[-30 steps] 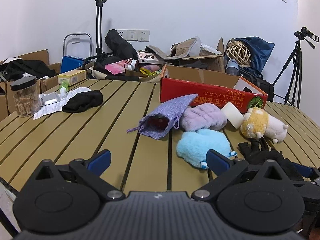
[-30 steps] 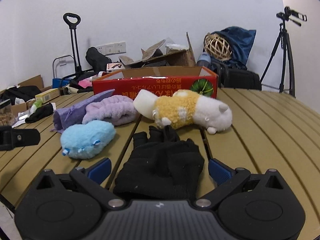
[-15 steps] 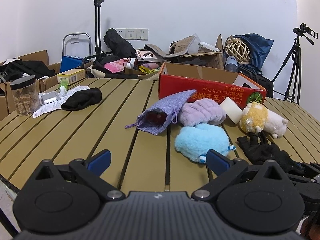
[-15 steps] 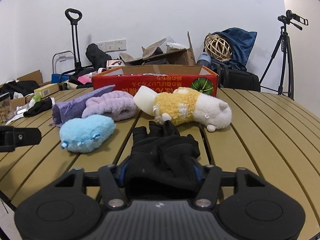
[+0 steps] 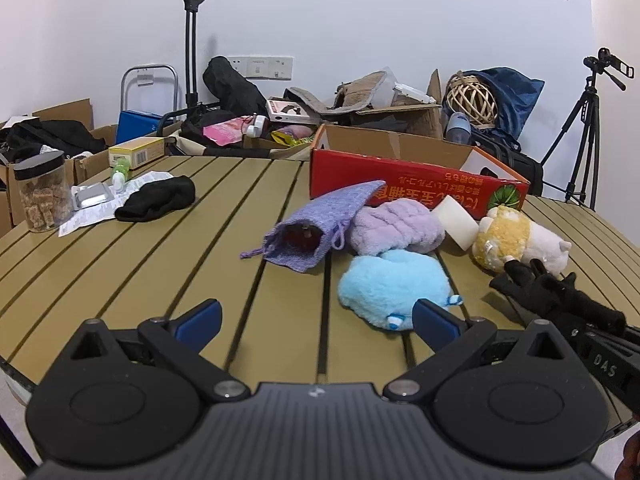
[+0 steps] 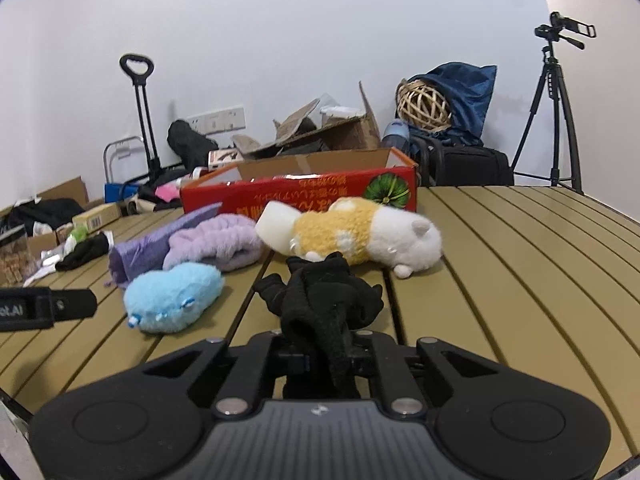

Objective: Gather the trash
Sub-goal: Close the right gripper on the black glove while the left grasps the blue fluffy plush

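Observation:
My right gripper [image 6: 326,354] is shut on a black glove [image 6: 322,300] and holds it just above the slatted table; the glove also shows in the left wrist view [image 5: 548,292] at the right. My left gripper [image 5: 316,320] is open and empty, low over the table's near edge, with a light blue plush [image 5: 394,286] just ahead of its right finger. Beyond lie a purple knit pouch [image 5: 320,224], a lilac plush [image 5: 396,228], a white block [image 5: 456,220], a yellow-and-white plush [image 6: 368,232] and an open red cardboard box [image 5: 416,184].
A second black glove [image 5: 158,198], papers, a foil pack and a jar of brown cubes [image 5: 38,196] sit at the table's left. Boxes, bags, a hand trolley [image 5: 190,40] and a tripod [image 5: 588,136] stand behind the table [image 5: 160,280].
My right gripper closed on the black glove and has lifted it, bunching it up. My left gripper has stayed open and barely moved.

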`<state>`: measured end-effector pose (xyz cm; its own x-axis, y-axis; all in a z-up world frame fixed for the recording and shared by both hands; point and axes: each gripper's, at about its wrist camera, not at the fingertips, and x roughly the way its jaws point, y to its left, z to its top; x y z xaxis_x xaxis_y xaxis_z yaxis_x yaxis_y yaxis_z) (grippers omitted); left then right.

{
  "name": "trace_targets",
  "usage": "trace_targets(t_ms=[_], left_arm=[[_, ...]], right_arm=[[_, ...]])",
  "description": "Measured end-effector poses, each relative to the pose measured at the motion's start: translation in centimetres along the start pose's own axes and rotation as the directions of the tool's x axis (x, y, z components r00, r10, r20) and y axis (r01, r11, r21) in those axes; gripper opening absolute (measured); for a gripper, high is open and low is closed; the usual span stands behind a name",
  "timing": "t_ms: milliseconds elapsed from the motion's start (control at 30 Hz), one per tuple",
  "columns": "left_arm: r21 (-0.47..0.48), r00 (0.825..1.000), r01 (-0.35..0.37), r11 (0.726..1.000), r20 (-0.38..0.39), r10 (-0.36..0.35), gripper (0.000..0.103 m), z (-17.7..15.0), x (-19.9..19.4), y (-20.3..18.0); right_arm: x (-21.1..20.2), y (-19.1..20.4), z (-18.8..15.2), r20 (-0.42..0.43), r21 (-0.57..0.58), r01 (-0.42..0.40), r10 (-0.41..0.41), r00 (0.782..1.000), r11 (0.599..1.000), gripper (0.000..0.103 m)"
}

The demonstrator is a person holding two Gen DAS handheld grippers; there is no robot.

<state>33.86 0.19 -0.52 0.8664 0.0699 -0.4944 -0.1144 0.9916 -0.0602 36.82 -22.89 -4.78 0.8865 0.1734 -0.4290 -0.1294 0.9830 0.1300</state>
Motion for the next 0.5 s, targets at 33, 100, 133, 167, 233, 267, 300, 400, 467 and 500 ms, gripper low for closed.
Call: trace_targets(t_ms=[33,100,133,167,233,267,300,400,467,500], left_arm=[[0.001,1.000,0.005,1.000,-0.001,-0.005,0.103,0.0,0.1,-0.2],[-0.001,1.000,0.012,1.000,-0.003,-0.012,0.103,0.2,0.3,-0.5],[-0.004,1.000,0.017,1.000,-0.006,-0.017,0.103,0.2,0.4,-0.7],[-0.007,1.000,0.025,1.000,-0.009,-0.025,0.103,0.3,0.6,-0.8],[-0.010,0.999,0.039,0.999,-0.014,-0.039,0.103,0.2,0.8,-1.2],[-0.007,0.999,0.043,0.999,-0.019,-0.044,0.103,0.2,1.0,-1.4],[-0.003,0.999,0.047,0.999,-0.025,-0.047,0.103,0.2,1.2,-1.6],[0.001,0.998,0.052,0.999,-0.046,-0.052,0.103,0.3,1.9,-2.3],[-0.003,0.996,0.065,0.998,-0.059,-0.065,0.103,0.7,2.5,-2.8],[-0.004,0.995,0.070,0.998,-0.064,-0.070,0.103,0.8,2.8,-3.0]], right_arm=[[-0.3,-0.3,0.0,0.011,0.003,0.005,-0.006,1.000,1.000,0.009],[-0.8,-0.8,0.1,0.032,0.009,0.018,-0.018,0.999,1.000,0.009],[-1.1,-1.1,0.2,0.043,0.014,0.023,-0.023,0.999,1.000,0.009],[-1.5,-1.6,0.2,0.056,0.020,0.028,-0.029,0.998,0.999,0.009],[-2.1,-2.3,0.4,0.076,0.030,0.039,-0.041,0.996,0.999,0.009],[-2.4,-2.7,0.5,0.086,0.035,0.044,-0.047,0.995,0.998,0.009],[-2.7,-3.2,0.7,0.096,0.041,0.051,-0.054,0.994,0.998,0.009],[-3.4,-4.7,1.1,0.120,0.062,0.067,-0.074,0.990,0.996,0.009],[-3.8,-5.8,1.3,0.130,0.075,0.075,-0.084,0.988,0.994,0.009],[-4.0,-6.2,1.3,0.134,0.081,0.080,-0.091,0.987,0.993,0.009]])
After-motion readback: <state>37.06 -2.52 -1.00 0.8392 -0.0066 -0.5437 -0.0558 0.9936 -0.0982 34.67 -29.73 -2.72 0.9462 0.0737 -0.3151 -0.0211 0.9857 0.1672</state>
